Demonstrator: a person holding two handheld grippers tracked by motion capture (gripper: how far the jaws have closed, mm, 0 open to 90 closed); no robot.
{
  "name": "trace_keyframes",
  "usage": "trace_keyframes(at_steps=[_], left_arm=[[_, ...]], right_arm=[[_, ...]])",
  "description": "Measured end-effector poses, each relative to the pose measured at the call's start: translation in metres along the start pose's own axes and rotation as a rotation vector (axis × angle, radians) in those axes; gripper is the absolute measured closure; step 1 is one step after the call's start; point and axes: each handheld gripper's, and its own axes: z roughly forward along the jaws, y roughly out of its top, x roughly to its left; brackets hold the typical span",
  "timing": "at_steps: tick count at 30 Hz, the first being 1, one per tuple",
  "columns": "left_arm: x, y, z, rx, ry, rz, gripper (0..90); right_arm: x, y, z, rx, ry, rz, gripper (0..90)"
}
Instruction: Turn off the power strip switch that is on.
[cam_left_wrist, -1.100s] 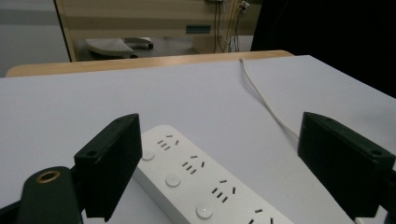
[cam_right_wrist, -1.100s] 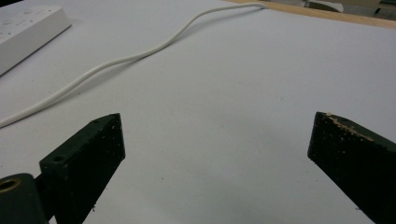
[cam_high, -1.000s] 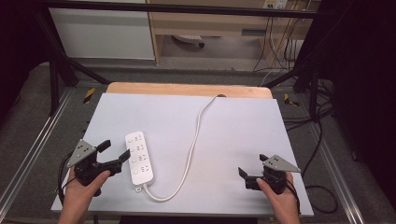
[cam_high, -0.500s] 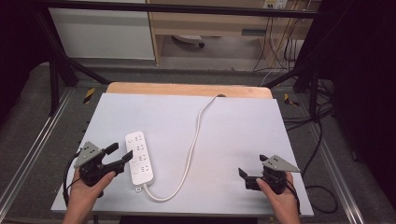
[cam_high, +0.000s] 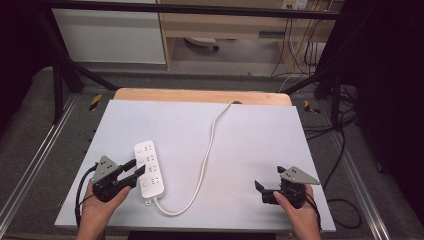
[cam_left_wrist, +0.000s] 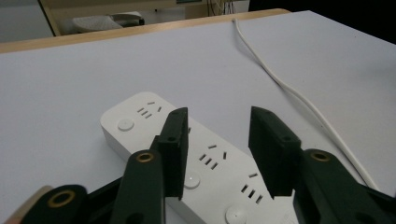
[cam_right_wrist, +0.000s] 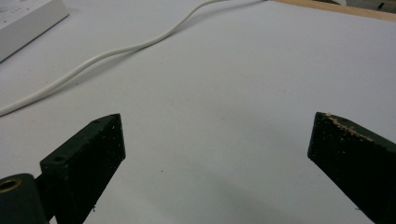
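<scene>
a white power strip lies on the pale table top, in the lower left of the high view, its long side running toward the upper left. its white cable leaves the near end, loops along the bottom of the frame, then climbs to the table's far wooden edge.

the left gripper, held in the left hand at the lower left, has its jaws parted, with the tips at the strip's left side. in the left gripper view the two black jaws stand apart above the strip's sockets, not clamped on it.

the right gripper sits at the lower right in the right hand, well apart from the strip. in the right gripper view its jaws are spread wide over bare table, the cable crossing the upper left.
</scene>
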Motion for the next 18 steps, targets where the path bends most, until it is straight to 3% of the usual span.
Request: trace_keyframes(at_steps=[4, 11, 18], left_arm=[[0.0032, 0.0000, -0.0028, -0.008, -0.020, -0.023, 66.5], [0.0047, -0.0019, -0.0039, 0.027, -0.060, 0.007, 81.1], [0.0085, -0.0067, -0.0001, 0.079, -0.078, 0.010, 88.1]], right_arm=[[0.0004, 0.0001, 0.0001, 0.000, 0.003, 0.001, 4.3], [0.0004, -0.0003, 0.0009, 0.007, 0.004, -0.001, 4.8], [0.0000, -0.0003, 0.0014, 0.014, 0.005, -0.001, 4.7]])
